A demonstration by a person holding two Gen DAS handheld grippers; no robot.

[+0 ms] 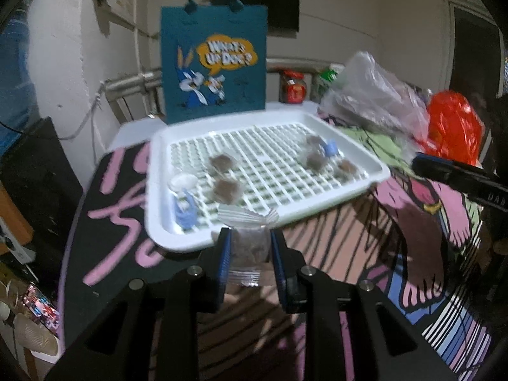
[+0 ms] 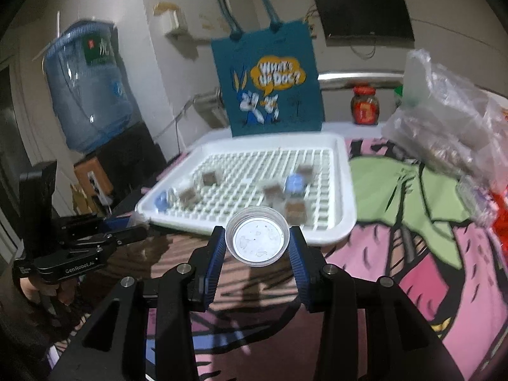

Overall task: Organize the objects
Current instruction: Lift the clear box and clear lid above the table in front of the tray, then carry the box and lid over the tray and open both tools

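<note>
My left gripper (image 1: 249, 247) is shut on a clear snack packet (image 1: 248, 247) with brown contents, just in front of the white slotted tray (image 1: 158, 190). In the tray lie several brown packets (image 1: 222, 162) and small jelly cups (image 1: 182, 182). My right gripper (image 2: 257, 243) is shut on a round clear jelly cup (image 2: 257, 240), held before the near edge of the tray (image 2: 344, 222). The left gripper (image 2: 127, 236) shows at the left of the right wrist view, a hand beneath it. The right gripper's finger (image 1: 451, 174) pokes in at the right of the left wrist view.
A teal cartoon gift bag (image 1: 214, 60) stands behind the tray. Clear plastic bags (image 1: 374, 95) and a red bag (image 1: 454, 127) pile at the right, a red-lidded jar (image 2: 365, 104) behind. A water jug (image 2: 85, 85) stands at the left. A colourful printed cloth (image 2: 397, 254) covers the surface.
</note>
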